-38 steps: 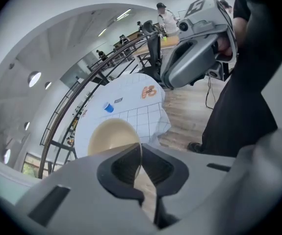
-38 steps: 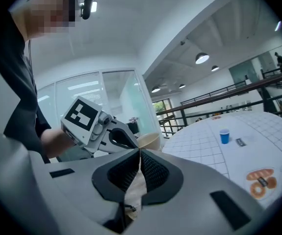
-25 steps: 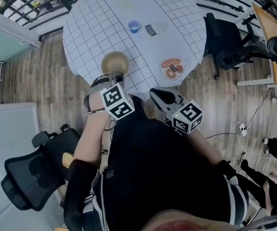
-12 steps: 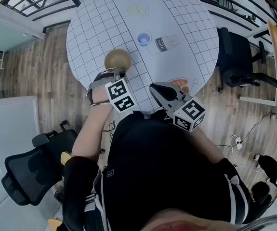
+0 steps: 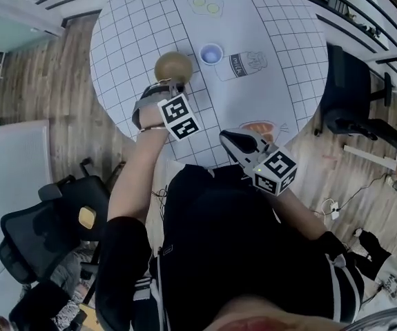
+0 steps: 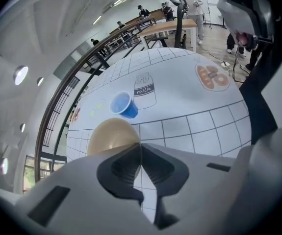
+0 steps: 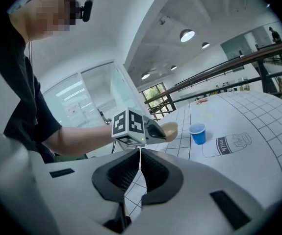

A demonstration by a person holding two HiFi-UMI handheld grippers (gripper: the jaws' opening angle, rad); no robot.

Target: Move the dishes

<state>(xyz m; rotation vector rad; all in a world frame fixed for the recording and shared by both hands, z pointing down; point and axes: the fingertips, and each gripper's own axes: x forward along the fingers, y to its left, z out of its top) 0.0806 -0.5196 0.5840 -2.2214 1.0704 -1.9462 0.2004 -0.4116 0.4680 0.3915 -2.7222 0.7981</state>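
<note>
A tan bowl (image 5: 173,66) hangs over the left part of the round gridded table (image 5: 267,19). My left gripper (image 5: 168,85) is shut on its near rim. In the left gripper view the bowl (image 6: 110,135) sits just behind the closed jaws, left of the seam. The right gripper view shows the bowl (image 7: 170,129) held at the tip of the left gripper (image 7: 159,132), a little above the cloth. My right gripper (image 5: 227,138) is shut and holds nothing, near the table's front edge.
A blue cup (image 5: 211,53) stands just right of the bowl, beside a printed milk bottle (image 5: 243,64). A printed plate of food (image 5: 259,129) lies near the front edge. Black office chairs stand at the right (image 5: 353,95) and lower left (image 5: 39,240). A railing runs behind the table.
My left gripper has carried the bowl farther in over the table, closer to the blue cup. The right gripper has moved up to the table's edge.
</note>
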